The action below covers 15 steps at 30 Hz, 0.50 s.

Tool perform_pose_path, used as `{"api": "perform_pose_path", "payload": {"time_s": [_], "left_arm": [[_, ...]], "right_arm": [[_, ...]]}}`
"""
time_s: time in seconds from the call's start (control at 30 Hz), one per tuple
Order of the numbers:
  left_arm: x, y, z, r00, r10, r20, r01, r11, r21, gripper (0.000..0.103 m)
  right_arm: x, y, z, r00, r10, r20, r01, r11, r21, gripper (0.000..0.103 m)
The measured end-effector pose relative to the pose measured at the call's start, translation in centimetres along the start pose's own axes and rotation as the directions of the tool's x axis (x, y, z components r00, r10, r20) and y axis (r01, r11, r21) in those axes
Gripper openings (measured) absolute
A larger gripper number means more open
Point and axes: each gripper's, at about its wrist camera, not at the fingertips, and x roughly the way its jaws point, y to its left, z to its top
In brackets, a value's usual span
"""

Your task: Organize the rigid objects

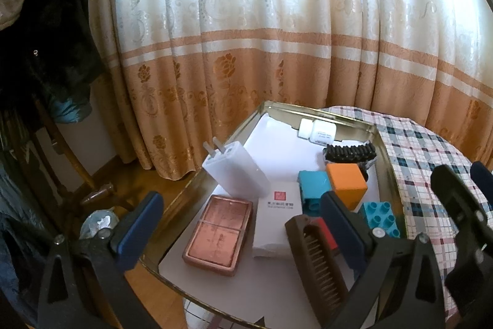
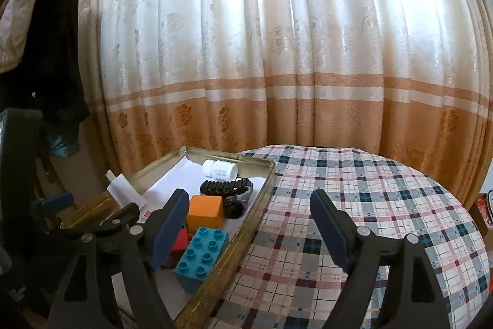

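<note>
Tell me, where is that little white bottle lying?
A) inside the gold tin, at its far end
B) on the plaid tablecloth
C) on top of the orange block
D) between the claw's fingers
A: the white bottle lies on its side inside the gold tin, against the far wall, beyond the black comb and the orange block.

Daylight glows through the backlit curtain [image 1: 277, 5], nearly blown out at its top. Both views bow strongly toward dark, vignetted corners. The left edges sit in deep shadow, perhaps hiding detail. Focus looks slightly soft.
</note>
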Motion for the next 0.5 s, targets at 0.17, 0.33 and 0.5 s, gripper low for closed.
{"api": "perform_pose_path", "payload": {"time_s": [0.17,0.33,0.5], "left_arm": [[-0.1,-1.1,-0.9,1.000,-0.013,0.010,0.013,1.000,0.017,0.102],[-0.5,-2.2,-1.1,1.000,-0.010,0.014,0.009,0.998,0.061,0.103],[-0.7,-2.3,-1.4,1.000,-0.001,0.009,0.001,0.998,0.063,0.103]], "right_arm": [[-1.0,-0.3,-0.1,0.998,-0.034,0.055,0.034,0.999,0.010,0.093],[-1.4,-0.3,-0.1,0.997,-0.036,0.072,0.034,0.999,0.021,0.098],[-1.5,-0.3,0.0,0.997,-0.036,0.073,0.034,0.999,0.029,0.098]]}}
